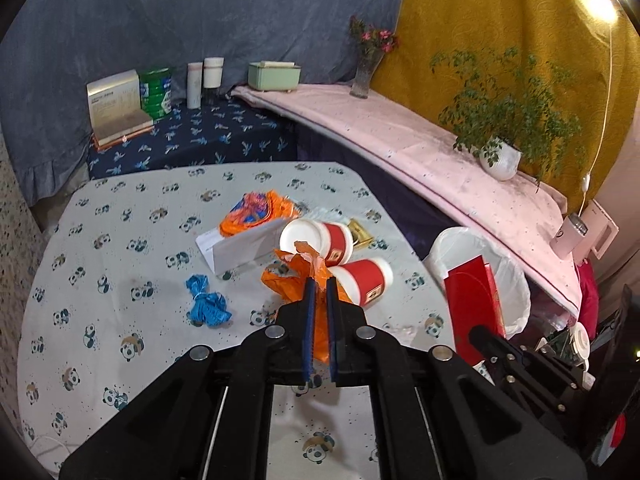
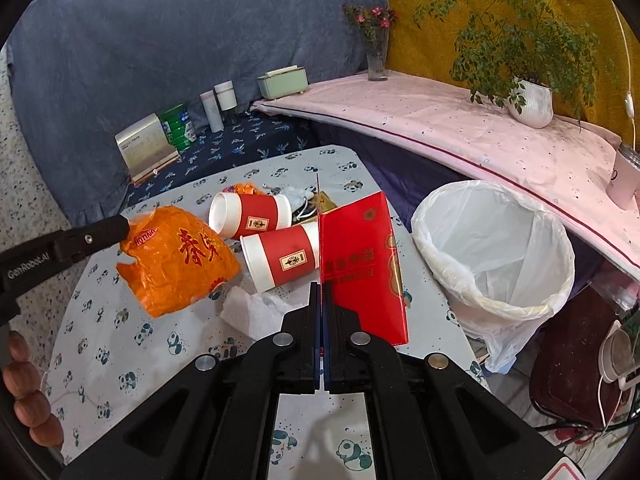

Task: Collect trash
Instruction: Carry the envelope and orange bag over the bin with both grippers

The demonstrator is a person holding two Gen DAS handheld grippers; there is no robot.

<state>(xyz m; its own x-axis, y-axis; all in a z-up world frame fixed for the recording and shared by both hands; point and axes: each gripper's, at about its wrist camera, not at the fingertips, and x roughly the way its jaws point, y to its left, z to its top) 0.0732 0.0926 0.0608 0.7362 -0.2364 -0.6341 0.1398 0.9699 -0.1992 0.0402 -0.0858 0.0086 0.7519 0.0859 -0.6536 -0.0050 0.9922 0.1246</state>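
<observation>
My left gripper [image 1: 319, 282] is shut on an orange plastic wrapper [image 1: 298, 276] and holds it above the panda-print table [image 1: 120, 240]; the wrapper also shows in the right wrist view [image 2: 180, 260]. My right gripper [image 2: 321, 286] is shut on a flat red carton [image 2: 360, 260], held upright beside the white-lined trash bin [image 2: 496, 248]. The carton [image 1: 472, 304] and bin [image 1: 476, 252] also show in the left wrist view. Two red paper cups [image 2: 260, 216] [image 2: 280, 258] lie on their sides on the table.
A blue wrapper [image 1: 208, 302], a white box [image 1: 240, 246], another orange wrapper [image 1: 256, 212] and a gold packet [image 1: 360, 234] lie on the table. A crumpled tissue [image 2: 256, 308] lies near my right gripper. A pink shelf [image 2: 460, 132] holds a potted plant [image 2: 528, 80] and vase [image 2: 376, 44].
</observation>
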